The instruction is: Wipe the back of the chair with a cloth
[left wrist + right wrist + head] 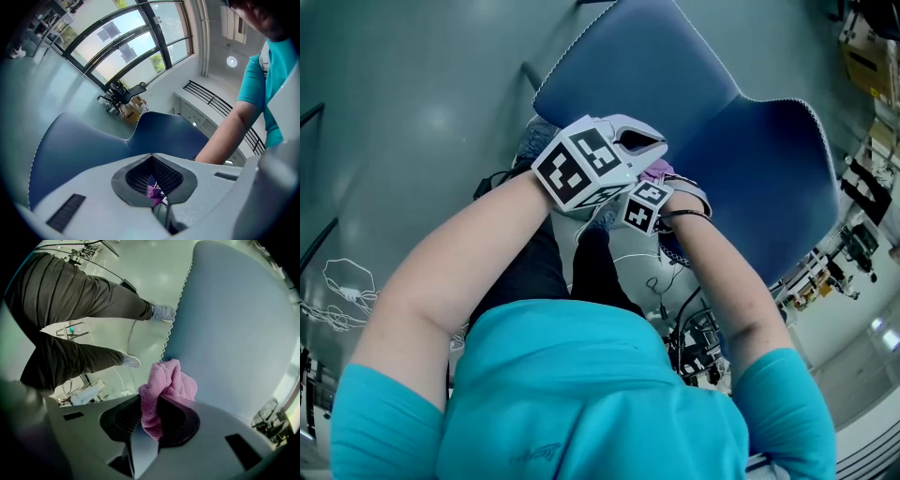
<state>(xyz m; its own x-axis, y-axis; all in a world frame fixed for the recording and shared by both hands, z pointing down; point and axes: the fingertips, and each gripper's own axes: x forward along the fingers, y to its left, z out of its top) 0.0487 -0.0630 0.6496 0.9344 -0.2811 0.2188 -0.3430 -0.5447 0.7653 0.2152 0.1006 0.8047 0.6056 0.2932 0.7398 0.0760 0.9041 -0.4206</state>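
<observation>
The right claw (157, 401) is clamped on the pink cloth (171, 378). A fold runs down between the jaws and the rest bunches out past the tips. That bunch shows in front of the blue chair (234, 324), close to its stitched left edge, though I can't tell whether it presses on the shell.

The left claw (150, 155) has its jaws pressed together at the tips. A scrap of the cloth shows in the slit lower down, and I can't tell if it is nipped there or only seen through the gap. Beyond those tips the chair's curved shell fills the left and middle of that view.

Looking down from above, the two claws are held close together at the near edge of the chair. The left one's marker cube (581, 164) is just beside the right one's smaller cube (643, 208), and a bit of cloth peeps out next to them. The person's arms (459, 281) reach out to them from a teal shirt (581, 394).

Dark trouser legs (70, 291) and grey shoes (161, 312) stand on the pale floor (140, 263), left of the chair. Cables (675, 300) lie on the floor near the feet. Far off are big windows (126, 42) and a black office chair (123, 93)
</observation>
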